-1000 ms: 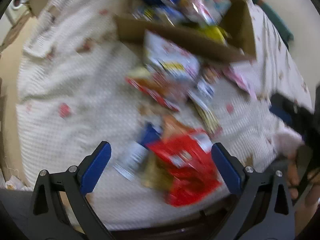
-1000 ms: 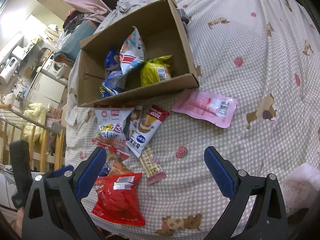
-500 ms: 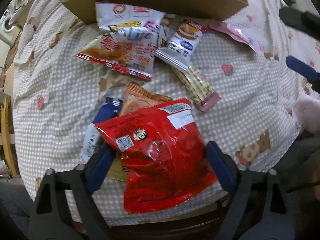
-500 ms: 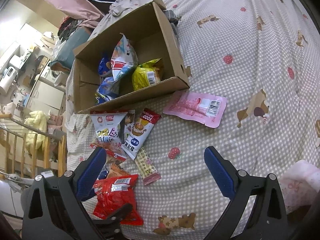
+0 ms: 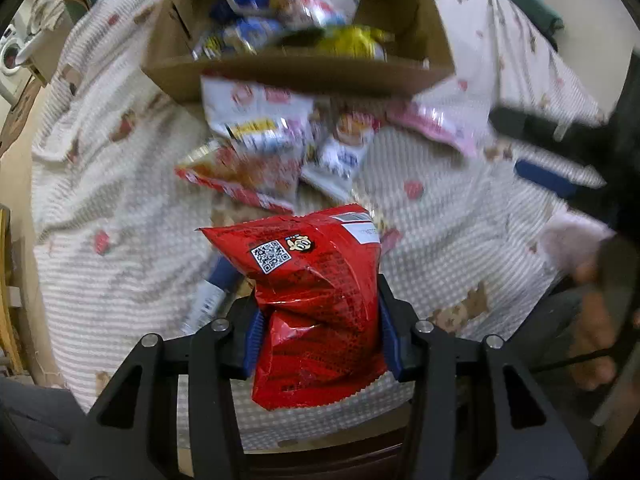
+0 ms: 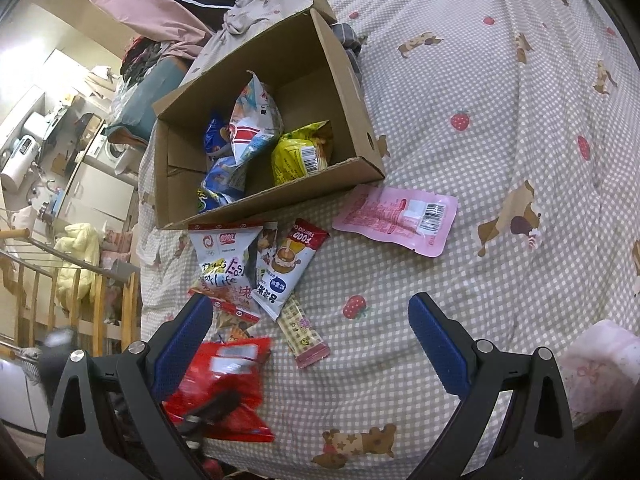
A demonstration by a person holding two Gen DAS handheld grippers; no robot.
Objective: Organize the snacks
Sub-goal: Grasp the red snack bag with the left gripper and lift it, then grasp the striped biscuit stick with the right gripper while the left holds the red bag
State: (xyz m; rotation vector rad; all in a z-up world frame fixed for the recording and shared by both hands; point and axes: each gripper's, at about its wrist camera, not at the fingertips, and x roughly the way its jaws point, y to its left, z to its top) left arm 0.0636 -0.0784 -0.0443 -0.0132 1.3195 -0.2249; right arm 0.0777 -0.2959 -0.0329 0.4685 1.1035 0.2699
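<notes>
My left gripper (image 5: 320, 332) is shut on a red snack bag (image 5: 316, 292) and holds it lifted above the bed; the bag also shows in the right wrist view (image 6: 224, 388). A cardboard box (image 5: 300, 74) with several snack packs stands ahead; it also shows in the right wrist view (image 6: 348, 80). Loose packs lie before the box: a white bag (image 6: 224, 256), a coffee sachet (image 6: 288, 272), a pink pack (image 6: 396, 218), a thin bar (image 6: 304, 336). My right gripper (image 6: 312, 320) is open and empty above the bed.
The checked bedspread (image 6: 500, 100) with strawberry and bear prints covers the bed. A pink cloth (image 6: 600, 360) lies at the right edge. A wooden rail (image 6: 60, 280) and kitchen units stand off the bed's left side.
My left gripper closed on the red bag and lifted it off the bed. The view tilted up toward the box. My right gripper stayed about where it was.
</notes>
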